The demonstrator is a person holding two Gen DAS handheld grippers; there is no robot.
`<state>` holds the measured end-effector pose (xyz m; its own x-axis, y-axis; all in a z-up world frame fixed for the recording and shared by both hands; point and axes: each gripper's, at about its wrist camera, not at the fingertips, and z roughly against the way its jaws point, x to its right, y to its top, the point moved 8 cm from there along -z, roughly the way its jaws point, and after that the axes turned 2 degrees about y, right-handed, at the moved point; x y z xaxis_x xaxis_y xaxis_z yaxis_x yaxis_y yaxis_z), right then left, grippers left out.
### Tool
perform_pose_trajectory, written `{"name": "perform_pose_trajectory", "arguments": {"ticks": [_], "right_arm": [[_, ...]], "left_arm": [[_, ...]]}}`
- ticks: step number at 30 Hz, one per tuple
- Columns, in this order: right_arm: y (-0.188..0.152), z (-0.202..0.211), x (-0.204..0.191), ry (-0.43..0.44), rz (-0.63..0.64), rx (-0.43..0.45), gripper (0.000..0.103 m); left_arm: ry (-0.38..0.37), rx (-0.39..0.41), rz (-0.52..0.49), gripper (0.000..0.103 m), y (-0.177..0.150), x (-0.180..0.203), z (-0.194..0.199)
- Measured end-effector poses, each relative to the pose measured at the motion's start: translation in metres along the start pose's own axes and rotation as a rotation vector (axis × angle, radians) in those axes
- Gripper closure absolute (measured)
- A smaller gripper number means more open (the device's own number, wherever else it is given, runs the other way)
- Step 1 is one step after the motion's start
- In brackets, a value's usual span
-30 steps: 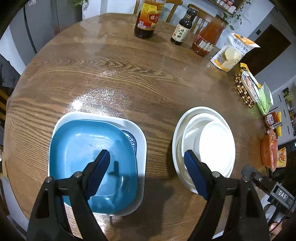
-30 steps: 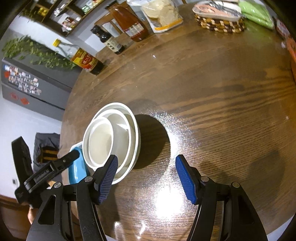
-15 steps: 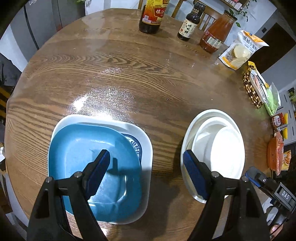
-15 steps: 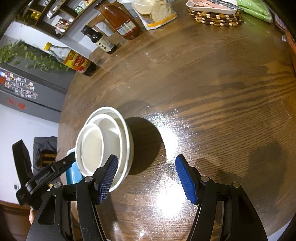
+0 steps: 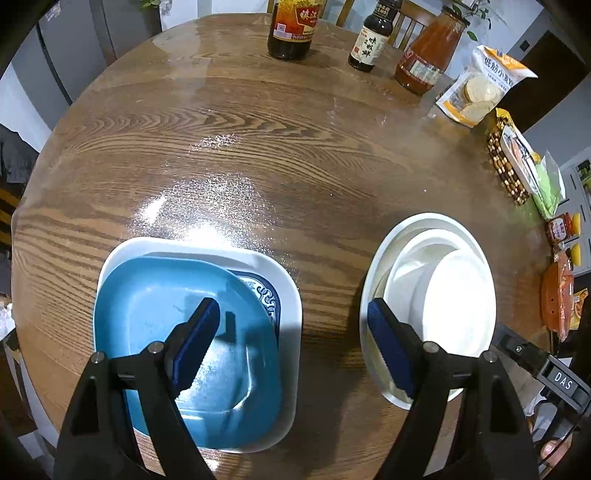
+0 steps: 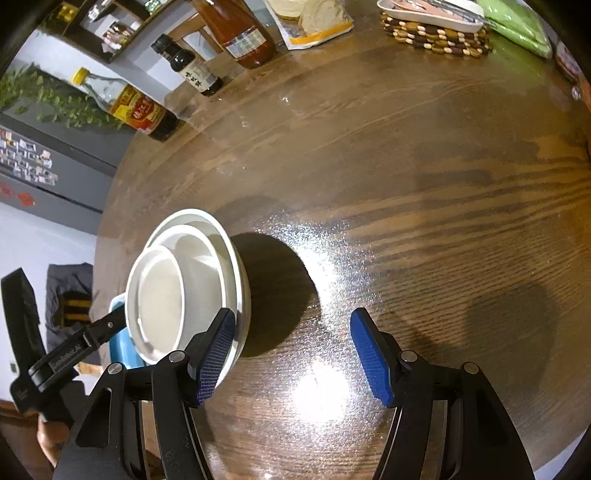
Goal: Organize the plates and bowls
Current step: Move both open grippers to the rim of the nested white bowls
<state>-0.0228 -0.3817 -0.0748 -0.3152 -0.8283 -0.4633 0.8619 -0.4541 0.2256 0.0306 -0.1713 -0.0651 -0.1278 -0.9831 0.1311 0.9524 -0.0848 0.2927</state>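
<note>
A blue square plate (image 5: 177, 325) lies on a blue-patterned plate (image 5: 267, 299), both stacked on a white square plate (image 5: 207, 249) at the table's near left. A stack of white round bowls (image 5: 439, 288) sits to its right; it also shows in the right wrist view (image 6: 192, 280). My left gripper (image 5: 291, 343) is open and empty, held above the gap between the two stacks. My right gripper (image 6: 291, 354) is open and empty, above bare table just right of the bowls. The blue plate's edge (image 6: 118, 339) peeks out behind the bowls.
The round wooden table (image 5: 288, 147) carries bottles at the far edge: vinegar (image 5: 291, 29), soy sauce (image 5: 371, 40), red sauce (image 5: 424, 59). A cracker bag (image 5: 480, 88), a beaded trivet with a dish (image 5: 511, 166) and snack packets (image 5: 561, 291) line the right edge.
Both grippers drew back and up a little, so the two stacks sit slightly farther off in view. Both stay open and empty. The plates and bowls have not moved.
</note>
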Motion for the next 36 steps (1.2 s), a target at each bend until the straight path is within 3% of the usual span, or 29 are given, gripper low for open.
{"name": "perform_pose_trajectory", "arguments": {"ticks": [9,19,27,36], "right_arm": [[0.004,-0.004,0.001,-0.011,0.009,-0.011,0.037],[0.004,-0.009,0.000,-0.021,0.010,-0.006,0.037],[0.004,-0.008,0.001,-0.028,0.018,0.012,0.037],[0.005,-0.006,-0.002,-0.052,0.051,0.029,0.038]], "left_arm": [[0.042,-0.014,-0.036,0.022,0.000,0.004,-0.006],[0.118,0.047,-0.091,0.023,0.002,0.008,-0.004],[0.140,0.101,-0.146,0.042,0.002,0.020,0.001],[0.148,0.117,-0.167,0.048,0.003,0.027,0.000]]}}
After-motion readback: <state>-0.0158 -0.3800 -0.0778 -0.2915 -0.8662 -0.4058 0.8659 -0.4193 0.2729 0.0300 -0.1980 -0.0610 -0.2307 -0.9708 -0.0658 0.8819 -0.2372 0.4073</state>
